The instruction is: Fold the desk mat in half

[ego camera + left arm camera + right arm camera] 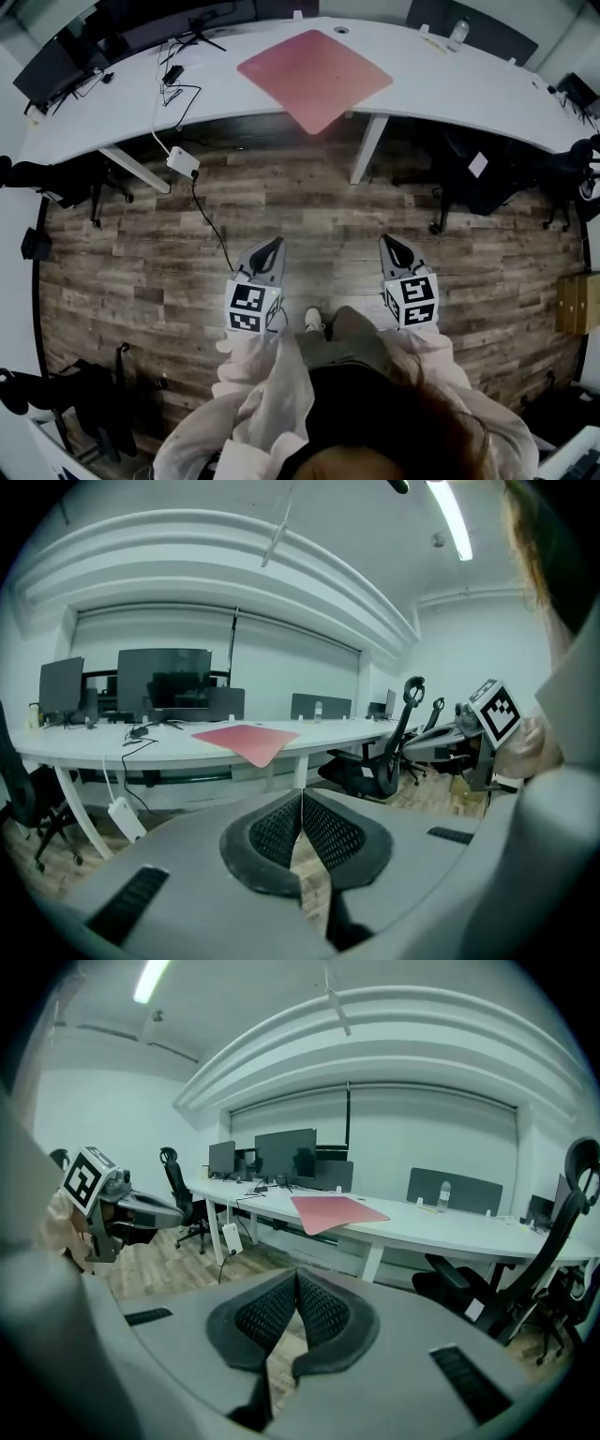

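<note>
A pink desk mat [315, 74] lies flat on the long white desk [450, 89], turned so one corner overhangs the front edge. It also shows far ahead as the mat [246, 738] in the left gripper view and the mat [336, 1211] in the right gripper view. My left gripper [273, 246] and right gripper [389, 242] hang over the wooden floor, well short of the desk, level with each other. Both are shut with nothing between the jaws; the tips of the left gripper [301, 797] and right gripper [296, 1276] meet.
Monitors [56, 66] and cables [173, 89] sit at the desk's left end, with a white power brick [183, 162] hanging below. Black office chairs [473, 178] stand under the desk at right, and a water bottle [458, 31] is at the back. The person's shoe [314, 321] is on the floor.
</note>
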The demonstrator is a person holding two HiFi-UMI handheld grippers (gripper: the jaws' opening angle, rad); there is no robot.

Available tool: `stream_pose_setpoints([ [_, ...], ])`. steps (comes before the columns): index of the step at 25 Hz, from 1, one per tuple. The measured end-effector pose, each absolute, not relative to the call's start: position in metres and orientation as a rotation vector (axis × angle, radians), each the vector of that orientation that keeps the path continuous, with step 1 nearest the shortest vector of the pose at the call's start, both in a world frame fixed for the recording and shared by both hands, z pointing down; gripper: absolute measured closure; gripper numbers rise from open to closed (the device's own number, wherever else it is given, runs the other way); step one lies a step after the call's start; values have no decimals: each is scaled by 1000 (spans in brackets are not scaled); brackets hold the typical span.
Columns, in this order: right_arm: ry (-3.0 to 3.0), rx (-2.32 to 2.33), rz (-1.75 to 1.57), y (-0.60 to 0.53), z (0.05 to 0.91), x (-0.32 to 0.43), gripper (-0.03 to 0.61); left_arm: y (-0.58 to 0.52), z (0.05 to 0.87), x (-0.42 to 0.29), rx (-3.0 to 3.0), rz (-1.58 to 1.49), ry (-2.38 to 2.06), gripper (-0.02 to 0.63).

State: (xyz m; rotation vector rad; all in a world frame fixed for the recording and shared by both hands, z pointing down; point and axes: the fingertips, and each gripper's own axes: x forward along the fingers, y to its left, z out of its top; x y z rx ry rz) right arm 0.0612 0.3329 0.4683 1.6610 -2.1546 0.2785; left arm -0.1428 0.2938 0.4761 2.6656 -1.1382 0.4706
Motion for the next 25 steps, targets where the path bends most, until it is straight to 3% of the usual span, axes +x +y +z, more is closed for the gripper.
stream_pose_setpoints([
  [11,-2178,1609,308,286,484,48,566,253,487,-138,2621,433,-1124,584],
  [25,-2276,1474,245,110,471,95,566,98,469,-94,2564,386,-1277,584],
])
